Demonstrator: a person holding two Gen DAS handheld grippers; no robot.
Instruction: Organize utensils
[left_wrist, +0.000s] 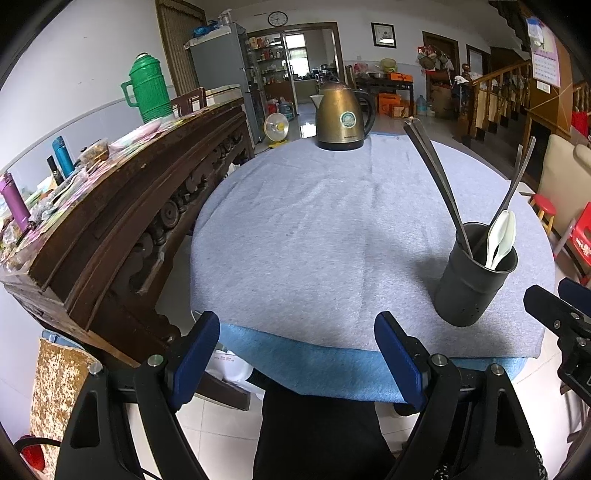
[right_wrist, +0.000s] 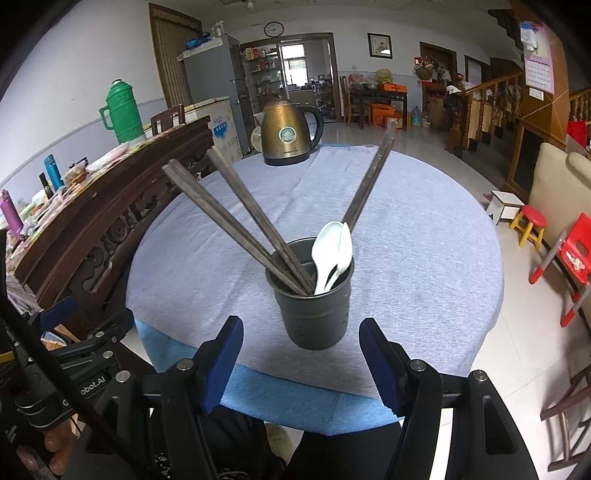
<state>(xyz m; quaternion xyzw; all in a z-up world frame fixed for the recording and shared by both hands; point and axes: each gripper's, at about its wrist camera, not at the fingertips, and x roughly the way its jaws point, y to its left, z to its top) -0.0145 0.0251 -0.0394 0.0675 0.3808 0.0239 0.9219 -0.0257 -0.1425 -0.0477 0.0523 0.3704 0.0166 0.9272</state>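
Note:
A dark grey utensil cup (right_wrist: 313, 312) stands on the grey cloth near the round table's front edge; in the left wrist view it is at the right (left_wrist: 474, 282). It holds several dark chopsticks (right_wrist: 236, 225) leaning outward and two white spoons (right_wrist: 330, 254). My right gripper (right_wrist: 300, 363) is open and empty, just in front of the cup. My left gripper (left_wrist: 297, 360) is open and empty at the table's front edge, left of the cup. The right gripper also shows at the right edge of the left wrist view (left_wrist: 561, 306).
A brass electric kettle (right_wrist: 286, 134) stands at the far edge of the table (left_wrist: 295, 221). A dark carved wooden sideboard (left_wrist: 122, 206) with a green thermos (left_wrist: 146, 90) and bottles runs along the left. Red and yellow stools (right_wrist: 532, 223) stand on the floor at the right.

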